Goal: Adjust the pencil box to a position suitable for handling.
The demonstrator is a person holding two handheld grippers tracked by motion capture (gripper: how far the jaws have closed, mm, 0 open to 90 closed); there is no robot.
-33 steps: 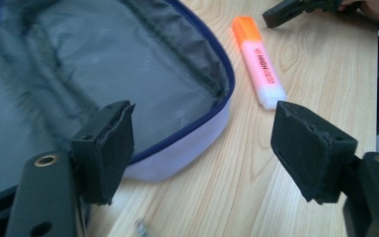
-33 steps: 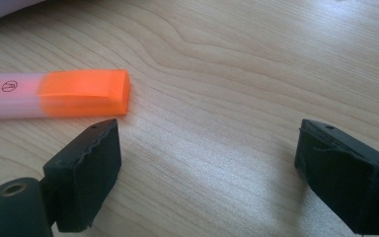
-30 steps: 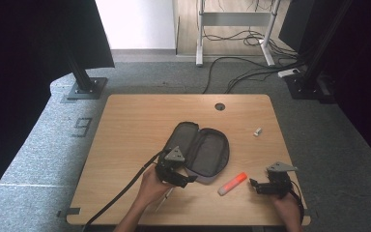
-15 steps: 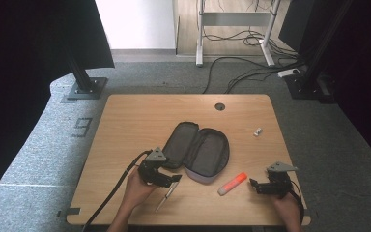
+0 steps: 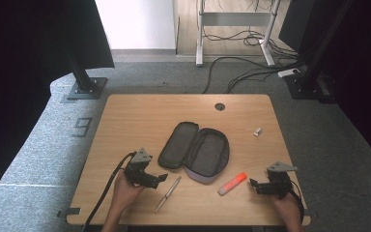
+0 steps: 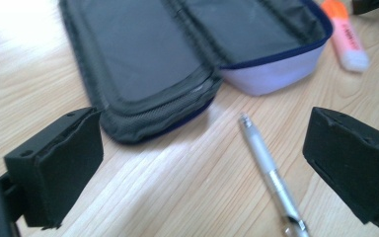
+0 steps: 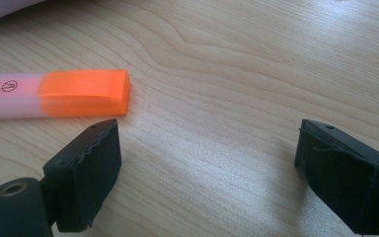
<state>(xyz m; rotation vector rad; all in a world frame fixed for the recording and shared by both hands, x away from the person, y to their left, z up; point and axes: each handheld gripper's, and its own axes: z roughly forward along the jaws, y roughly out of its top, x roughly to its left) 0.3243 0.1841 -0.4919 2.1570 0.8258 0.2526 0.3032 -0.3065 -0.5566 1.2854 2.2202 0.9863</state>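
Observation:
A dark pencil case lies unzipped and spread flat in the middle of the wooden table; its grey lining faces up. A silver pen rests on the wood just in front of it. An orange highlighter lies to the case's right. My left gripper is open, low over the table, with the pen between its jaws' line and the case ahead. My right gripper is open beside the highlighter's orange cap, holding nothing.
A small white object lies near the table's right edge. A round cable hole sits at the far middle. Beyond the table are stand bases, a desk frame and floor cables.
My left gripper has drawn back from the case toward the front left edge and now stands left of the pen. The right gripper has stayed put.

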